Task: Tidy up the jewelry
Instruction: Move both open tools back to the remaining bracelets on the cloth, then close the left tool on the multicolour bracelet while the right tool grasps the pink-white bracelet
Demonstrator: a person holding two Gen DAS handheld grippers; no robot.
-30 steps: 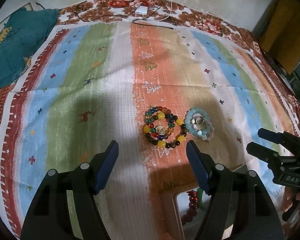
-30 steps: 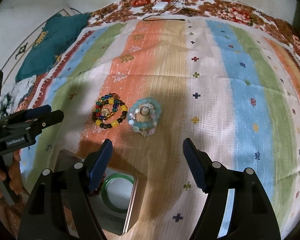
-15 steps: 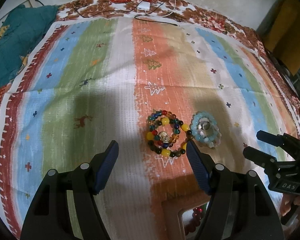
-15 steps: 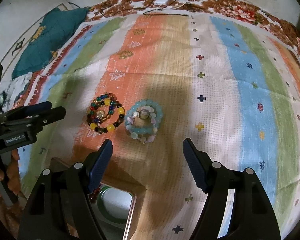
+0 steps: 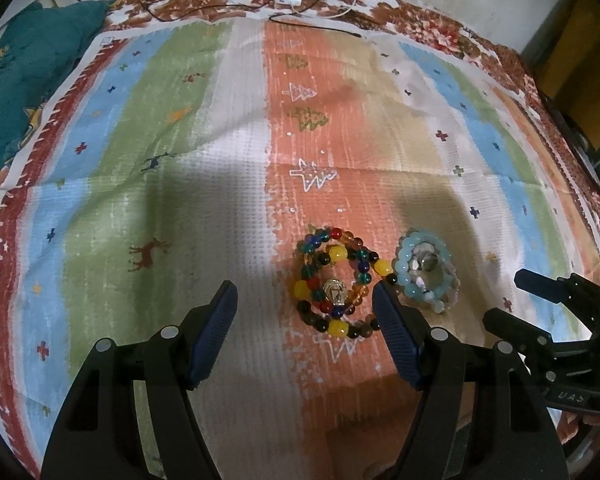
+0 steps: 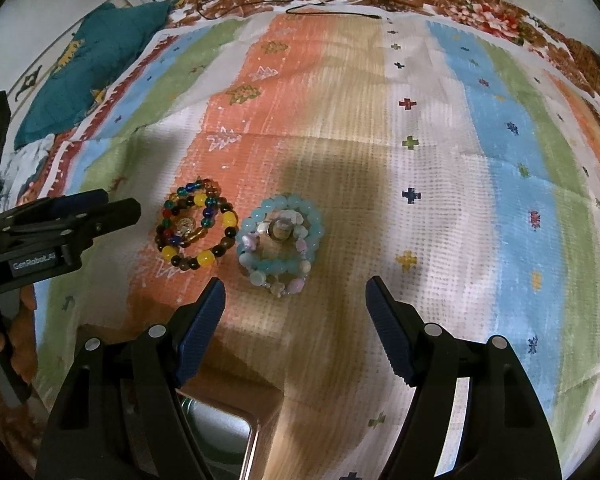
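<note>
Now both grippers are sinking closer to the striped cloth point(image 5: 204, 128) than a second ago, jaws apart and empty. The left gripper point(image 5: 305, 312) is framing the multicoloured bead bracelet point(image 5: 336, 282); the right gripper point(image 6: 296, 312) is hovering over the pale blue bead bracelet point(image 6: 280, 240) just beside it. Likely, paired grasps are coming.

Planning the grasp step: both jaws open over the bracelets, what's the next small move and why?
Probably lower the left gripper a little further onto the multicolour bead bracelet. Its jaws stand open and empty, the bracelet lies flat on the striped cloth just ahead between them, and the right gripper already faces the pale blue bracelet.
</note>
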